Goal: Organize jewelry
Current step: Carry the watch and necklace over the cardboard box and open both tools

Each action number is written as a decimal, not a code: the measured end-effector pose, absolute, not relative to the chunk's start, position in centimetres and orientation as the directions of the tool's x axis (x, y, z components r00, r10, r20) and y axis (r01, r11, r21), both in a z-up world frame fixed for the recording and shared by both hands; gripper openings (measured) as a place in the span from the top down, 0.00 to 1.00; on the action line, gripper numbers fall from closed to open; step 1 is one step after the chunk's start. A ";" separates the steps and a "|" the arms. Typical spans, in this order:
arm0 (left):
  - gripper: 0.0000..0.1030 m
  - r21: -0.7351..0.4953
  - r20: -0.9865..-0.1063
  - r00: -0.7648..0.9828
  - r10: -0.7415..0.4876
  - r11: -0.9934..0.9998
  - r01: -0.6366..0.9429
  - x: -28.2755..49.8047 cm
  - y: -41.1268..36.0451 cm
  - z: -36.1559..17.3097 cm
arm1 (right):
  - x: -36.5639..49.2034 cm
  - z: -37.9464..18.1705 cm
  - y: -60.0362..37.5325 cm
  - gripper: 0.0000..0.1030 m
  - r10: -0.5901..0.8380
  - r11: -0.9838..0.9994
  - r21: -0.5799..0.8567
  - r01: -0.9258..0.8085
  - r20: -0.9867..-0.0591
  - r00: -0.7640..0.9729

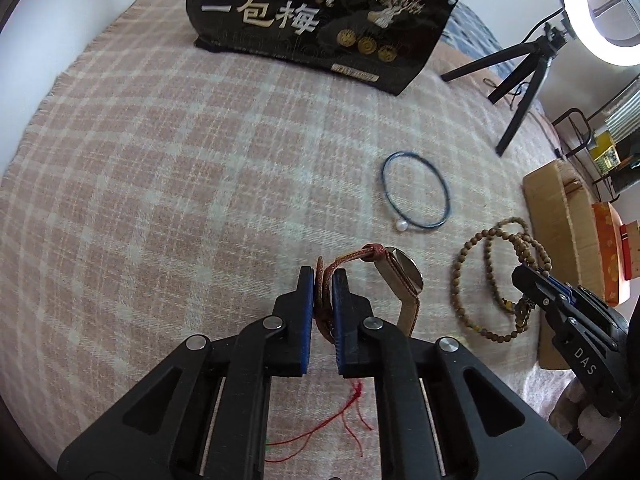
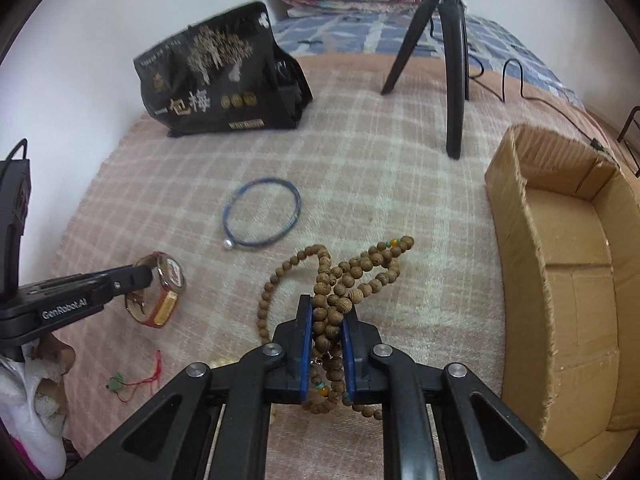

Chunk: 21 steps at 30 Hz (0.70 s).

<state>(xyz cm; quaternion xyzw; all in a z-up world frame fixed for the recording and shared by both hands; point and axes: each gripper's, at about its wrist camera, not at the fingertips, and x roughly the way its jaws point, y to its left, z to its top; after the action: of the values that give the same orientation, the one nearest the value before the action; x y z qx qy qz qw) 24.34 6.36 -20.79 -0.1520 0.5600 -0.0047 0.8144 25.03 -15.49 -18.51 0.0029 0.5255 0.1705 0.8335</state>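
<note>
Two grippers, "GenRobot.AI" left (image 1: 324, 276) and "DAS" right (image 2: 327, 312), flank "一包梅" bag (image 1: 320, 20).

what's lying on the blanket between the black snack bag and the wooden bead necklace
A thin blue bangle with one white pearl lies between them, clearest in the right wrist view.

A bed covered with a pink-and-cream plaid blanket (image 2: 380, 184) carries everything. On it lie a blue bangle (image 2: 262, 218) with a pearl, a red cord (image 2: 136, 376), a black snack bag (image 2: 224, 92), a tripod (image 2: 448, 60), and an open cardboard box (image 2: 568, 264) at the right edge.
</note>
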 end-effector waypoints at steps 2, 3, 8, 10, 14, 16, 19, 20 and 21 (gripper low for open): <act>0.93 -0.261 -0.900 0.394 -0.186 0.954 -0.145 24.2 5.8 -19.9 | 24.9 -17.2 -15.5 0.89 0.306 0.938 0.198 -0.285 -0.859 0.411; 0.93 -0.261 -0.895 0.406 -0.187 0.956 -0.135 24.2 5.6 -19.4 | 24.8 -16.7 -15.5 0.89 0.312 0.936 0.200 -0.288 -0.852 0.421; 0.93 -0.302 -0.863 0.451 -0.228 0.948 -0.099 24.3 4.5 -17.0 | 24.3 -13.1 -15.6 0.89 0.337 0.931 0.206 -0.301 -0.804 0.490; 0.93 -0.311 -0.851 0.468 -0.238 0.947 -0.085 24.2 3.9 -16.0 | 24.1 -11.7 -16.0 0.89 0.346 0.929 0.209 -0.305 -0.784 0.516; 0.93 -0.350 -0.822 0.496 -0.280 0.935 -0.051 23.8 2.9 -14.2 | 23.6 -9.2 -16.9 0.89 0.360 0.927 0.220 -0.302 -0.745 0.562; 0.93 -0.359 -0.811 0.509 -0.291 0.932 -0.040 23.7 2.3 -13.5 | 23.4 -8.2 -17.6 0.89 0.368 0.926 0.233 -0.296 -0.726 0.581; 0.93 -0.357 -0.798 0.526 -0.294 0.934 -0.019 23.6 1.1 -12.6 | 23.2 -6.9 -18.7 0.89 0.367 0.928 0.237 -0.287 -0.705 0.606; 0.93 -0.359 -0.795 0.527 -0.299 0.933 -0.012 23.6 0.7 -12.5 | 23.0 -6.6 -19.1 0.89 0.364 0.930 0.236 -0.282 -0.700 0.615; 0.93 -0.368 -0.791 0.527 -0.310 0.930 -0.005 23.5 0.4 -12.3 | 22.9 -6.3 -19.6 0.89 0.360 0.932 0.237 -0.274 -0.694 0.624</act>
<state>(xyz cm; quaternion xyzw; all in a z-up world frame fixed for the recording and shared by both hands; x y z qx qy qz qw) 23.52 0.40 -12.27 -0.1648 0.4782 -0.0887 0.8581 22.90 -19.64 -6.30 0.0543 0.3962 0.1763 0.8994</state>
